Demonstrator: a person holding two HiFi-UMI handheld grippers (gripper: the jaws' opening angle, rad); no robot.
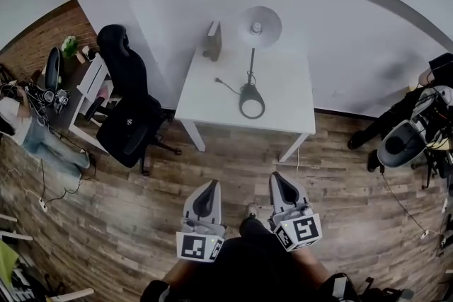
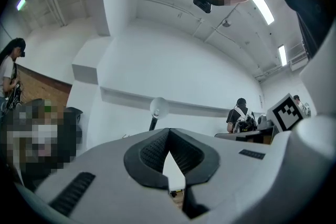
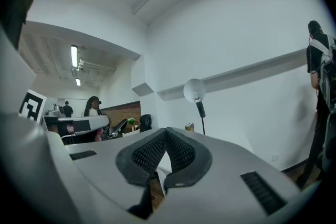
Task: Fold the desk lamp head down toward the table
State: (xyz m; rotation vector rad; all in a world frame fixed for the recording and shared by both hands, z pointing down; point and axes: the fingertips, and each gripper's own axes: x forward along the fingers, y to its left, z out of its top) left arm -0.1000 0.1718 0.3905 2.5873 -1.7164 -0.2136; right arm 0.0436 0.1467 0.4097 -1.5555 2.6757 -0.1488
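approach stage: left claw (image 1: 209,187) and right claw (image 1: 278,179) both clenched, empty. desk lamp (image 1: 251,92) stands on table (image 1: 205,99) well ahead of both claws, head (image 1: 260,26) upright. next move calls for closing in and opening a claw.

The table (image 1: 283,106) is finished in smooth, matt white. The desk lamp (image 1: 250,90) is built on a thin dark stem, seemingly metal, and its pale head (image 1: 260,26) is slightly glossy. The floor (image 1: 212,173) is laid in matt wood-look planks. The left gripper (image 2: 169,132) and right gripper (image 3: 166,131) are shelled in matt grey plastic and fitted with black ribbed pads (image 2: 149,152).
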